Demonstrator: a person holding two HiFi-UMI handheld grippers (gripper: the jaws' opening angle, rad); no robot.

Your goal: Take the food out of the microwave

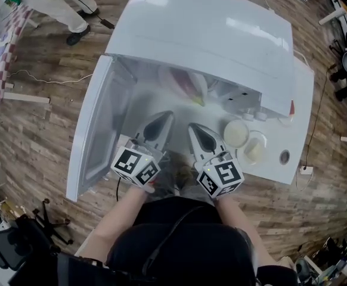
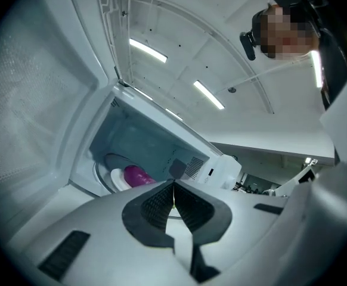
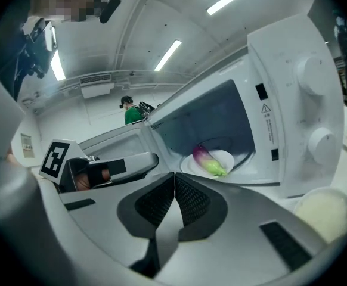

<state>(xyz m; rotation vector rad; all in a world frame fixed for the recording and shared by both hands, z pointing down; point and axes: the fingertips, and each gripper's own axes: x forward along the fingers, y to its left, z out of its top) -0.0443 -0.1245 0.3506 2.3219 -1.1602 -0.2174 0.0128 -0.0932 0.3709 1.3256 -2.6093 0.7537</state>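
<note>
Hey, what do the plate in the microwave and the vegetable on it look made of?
The plate: smooth, plain white, probably glazed ceramic or plastic. The vegetable: even purple-to-green colour with a slight sheen, so possibly a plastic toy; can't be sure.

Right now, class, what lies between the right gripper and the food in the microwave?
Nothing blocks it: in the right gripper view, only the rim of the plate lies between the right gripper and the food.

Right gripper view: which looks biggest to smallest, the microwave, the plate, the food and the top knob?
1. Microwave
2. Plate
3. Food and top knob look alike. The knob is nearer the camera, so I leave them unranked.
</note>
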